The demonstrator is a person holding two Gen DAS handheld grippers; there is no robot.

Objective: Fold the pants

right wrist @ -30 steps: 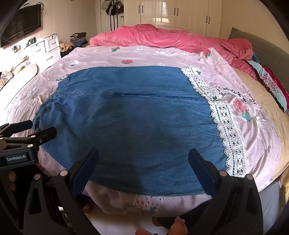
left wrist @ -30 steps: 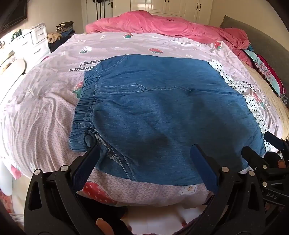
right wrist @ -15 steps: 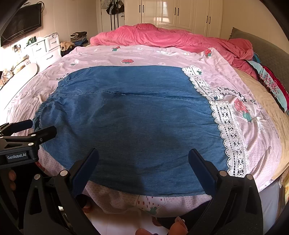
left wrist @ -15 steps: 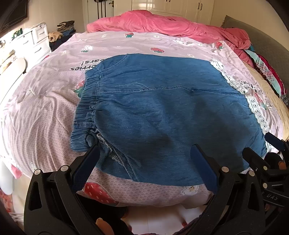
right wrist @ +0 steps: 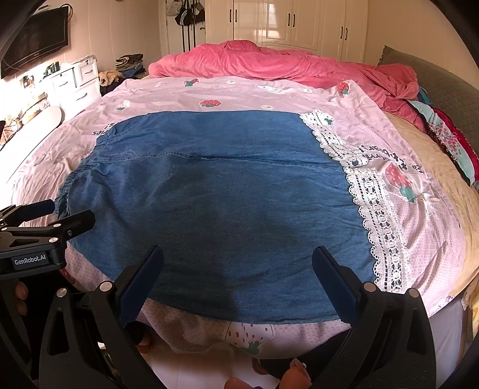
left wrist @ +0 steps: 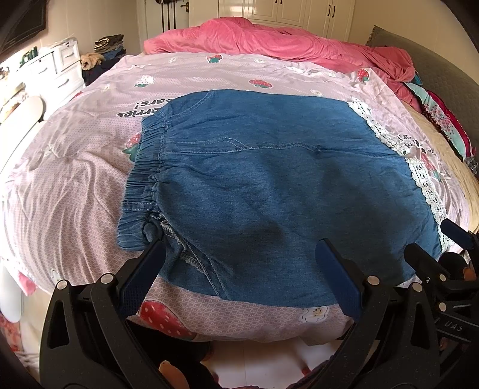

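Blue denim pants lie flat across the pink strawberry bedspread, elastic waistband at the left, legs running right. My left gripper is open at the pants' near edge by the waistband corner, nothing between its fingers. My right gripper is open over the near edge of the same pants, further along the legs. Each gripper shows in the other's view: the right gripper at the right edge, the left gripper at the left edge.
A crumpled pink duvet lies at the far end of the bed. A grey headboard and colourful bedding are at the right. White drawers stand at the left, wardrobes behind. White lace trim borders the bedspread.
Both views have crept slightly; the grippers stay open at the pants' near edge and the pants have not moved.
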